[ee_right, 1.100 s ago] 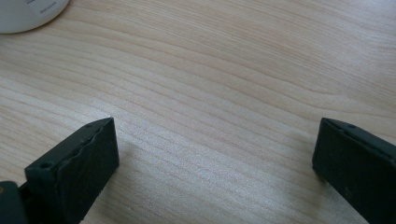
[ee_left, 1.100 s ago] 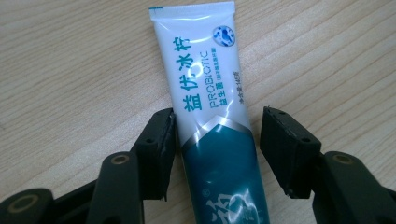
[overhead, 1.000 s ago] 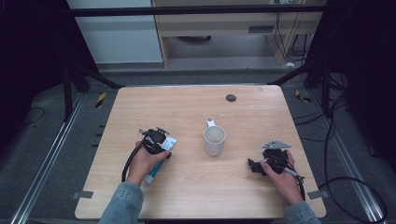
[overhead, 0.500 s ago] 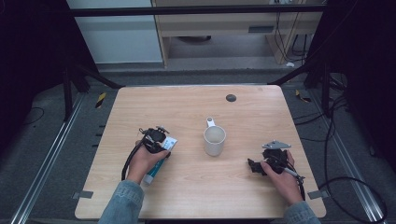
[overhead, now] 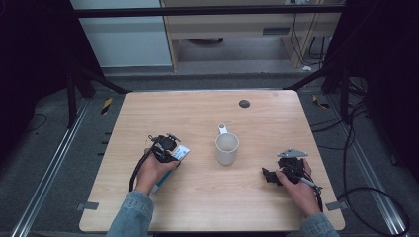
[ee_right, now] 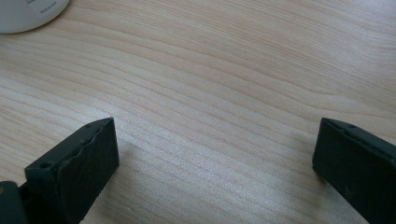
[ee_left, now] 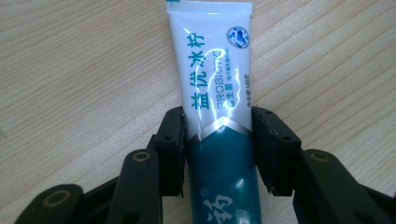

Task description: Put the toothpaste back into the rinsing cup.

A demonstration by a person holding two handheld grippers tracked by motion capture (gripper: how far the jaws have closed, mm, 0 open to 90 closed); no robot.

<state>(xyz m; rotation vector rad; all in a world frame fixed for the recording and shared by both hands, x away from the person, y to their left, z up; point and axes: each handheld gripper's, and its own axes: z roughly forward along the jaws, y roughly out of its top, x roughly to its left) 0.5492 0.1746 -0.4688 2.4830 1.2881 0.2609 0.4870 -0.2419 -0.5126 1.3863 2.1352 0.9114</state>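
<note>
Toothpaste tube point(ee_left: 217, 88) lies lengthwise between my left gripper point(ee_left: 218, 149)'s jaws, clamped mid-body over the table point(overhead: 197, 113), the mug point(overhead: 227, 148) to its right; my right gripper point(ee_right: 215, 154) sits open.

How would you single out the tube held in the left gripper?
On the wooden table, left of the white mug, the left gripper clamps a toothpaste tube between its jaws. It alone is white above, teal below, with printed lettering.
</note>
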